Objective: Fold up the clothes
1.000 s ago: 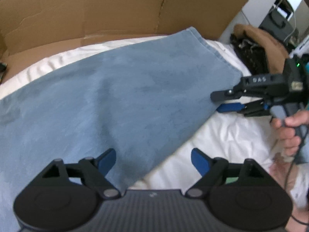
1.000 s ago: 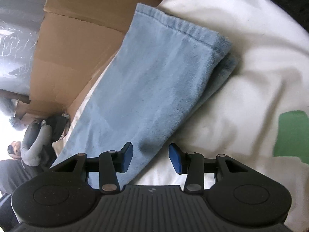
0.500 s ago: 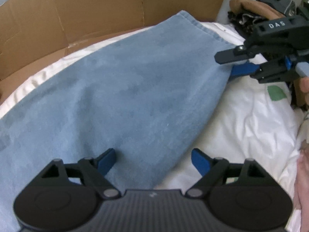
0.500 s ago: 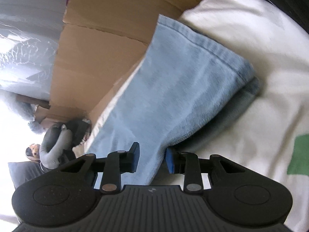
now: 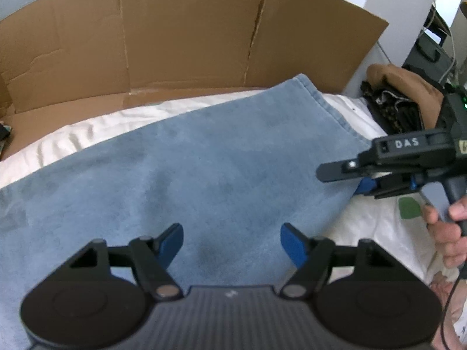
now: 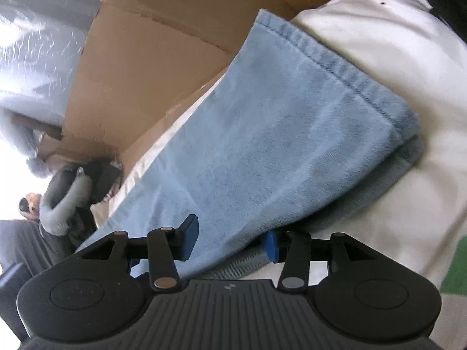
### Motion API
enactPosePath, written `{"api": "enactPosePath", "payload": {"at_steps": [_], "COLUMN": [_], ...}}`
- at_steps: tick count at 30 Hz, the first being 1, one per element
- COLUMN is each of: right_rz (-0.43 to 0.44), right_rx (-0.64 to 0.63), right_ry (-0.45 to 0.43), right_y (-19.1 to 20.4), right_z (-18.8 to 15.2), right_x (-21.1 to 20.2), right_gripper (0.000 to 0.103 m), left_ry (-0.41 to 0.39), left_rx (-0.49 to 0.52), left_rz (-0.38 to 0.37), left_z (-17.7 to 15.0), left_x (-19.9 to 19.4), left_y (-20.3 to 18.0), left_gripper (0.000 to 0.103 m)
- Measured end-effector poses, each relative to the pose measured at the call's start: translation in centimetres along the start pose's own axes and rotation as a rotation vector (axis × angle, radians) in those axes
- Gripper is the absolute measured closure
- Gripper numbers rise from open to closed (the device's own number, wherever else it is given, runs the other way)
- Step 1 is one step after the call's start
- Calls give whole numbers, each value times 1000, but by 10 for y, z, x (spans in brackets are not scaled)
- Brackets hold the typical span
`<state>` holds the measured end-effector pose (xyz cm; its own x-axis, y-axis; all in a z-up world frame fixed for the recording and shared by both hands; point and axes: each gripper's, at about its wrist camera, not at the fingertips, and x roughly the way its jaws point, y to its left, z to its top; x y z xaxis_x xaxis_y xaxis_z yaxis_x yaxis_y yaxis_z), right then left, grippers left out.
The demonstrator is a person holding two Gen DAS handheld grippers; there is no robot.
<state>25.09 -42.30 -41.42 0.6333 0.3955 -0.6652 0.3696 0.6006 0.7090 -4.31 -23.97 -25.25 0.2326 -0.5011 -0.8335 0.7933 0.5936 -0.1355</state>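
The biggest thing here is the white sheet (image 5: 376,227) spread under both grippers, with a green patch (image 5: 410,207) printed on it off to the right of the left gripper. Standing up behind it, straight ahead of the left gripper, is a wall of brown cardboard (image 5: 181,40) with a couple of creases. Laid on the sheet is the blue towel (image 5: 204,169), folded over so you can see two layers; in the right wrist view the stitched hem runs across ahead of the right gripper and the lower layer pokes out a bit past the top one on the right side. The left gripper (image 5: 232,240) hangs over the near part of the towel, its blue pads spread well apart with nothing pinched between them, just towel lying flat underneath, and the jaws are closing in a bit. The right gripper (image 6: 229,240) sits at the towel's edge, off to the right of the left one, and its jaws are opening: the top layer runs between the pads, the left pad stands apart from the cloth, and I honestly can't tell if the right pad touches it. A hand (image 5: 446,230) grips that gripper's handle. Beyond it lies a brown heap of clothes (image 5: 408,87) on something dark.
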Motion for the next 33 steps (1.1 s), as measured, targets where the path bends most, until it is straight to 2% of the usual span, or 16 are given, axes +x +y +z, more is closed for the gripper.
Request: {"api": "enactPosePath", "payload": {"at_steps": [1,4,10,13,16,20,23,27,33], "right_rz": [-4,-27,10,13,17,22,23,43,73], "right_rx": [-9,-14,-18,-19,-9,10,15,35,1], "right_ry": [5,51,100,110,113,104,98,102,128], "right_y": [1,2,5,5,6,6,8,10,26], "right_z": [0,-4,-19,-22,-22,-22,-23,-22,-24], "right_x": [3,15,17,16,15,15,16,21,34], "right_gripper": [47,46,44,43,43,43,43,43,42], "left_ry": [2,9,32,51,74,55,34,17,11], "left_rx": [0,-3,18,50,98,156,120,112,79], "left_rz": [0,-4,-52,-44,6,61,39,34,25], "left_z": [0,-1,-15,-26,-33,-35,-31,-25,-19], "left_x": [1,4,-1,3,14,17,11,7,8], "left_y": [0,-1,-8,-13,-19,-21,-14,-10,-6], "left_gripper": [27,27,23,20,20,33,48,53,53]}}
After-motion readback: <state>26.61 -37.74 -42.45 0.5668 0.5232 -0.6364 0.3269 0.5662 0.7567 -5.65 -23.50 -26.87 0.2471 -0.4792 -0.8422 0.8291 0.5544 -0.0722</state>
